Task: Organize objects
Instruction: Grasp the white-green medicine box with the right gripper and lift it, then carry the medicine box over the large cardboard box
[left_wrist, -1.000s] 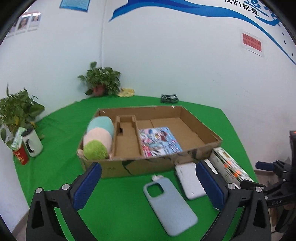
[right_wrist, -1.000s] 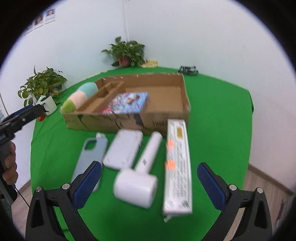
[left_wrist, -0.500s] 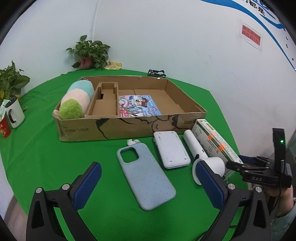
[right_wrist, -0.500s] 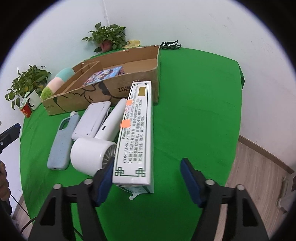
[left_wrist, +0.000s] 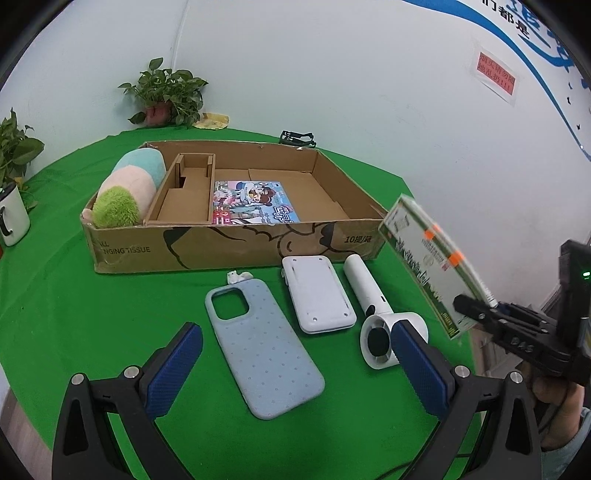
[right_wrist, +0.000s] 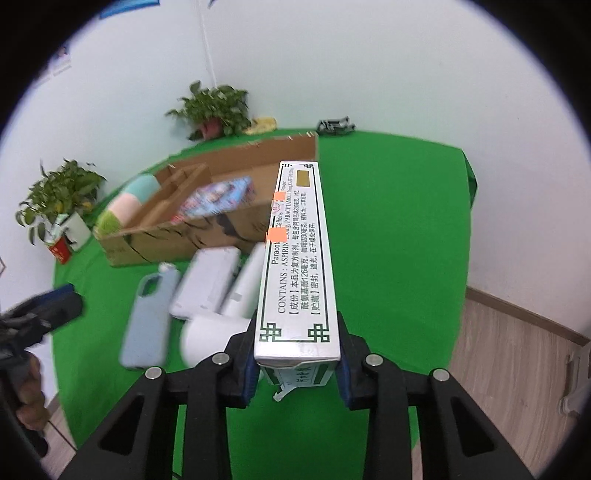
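Left gripper (left_wrist: 295, 363) wide open, holding nothing, over phone case (left_wrist: 260, 349) near surface's front edge. Right gripper (right_wrist: 297, 363) clamped on medicine box (right_wrist: 297, 258), lifted off surface (right_wrist: 388, 240); printed label only readable from right wrist.

Medicine box (right_wrist: 295, 266) reads "CONTAINS: ASPIRIN"; carton (left_wrist: 236, 243) "TISSUE".
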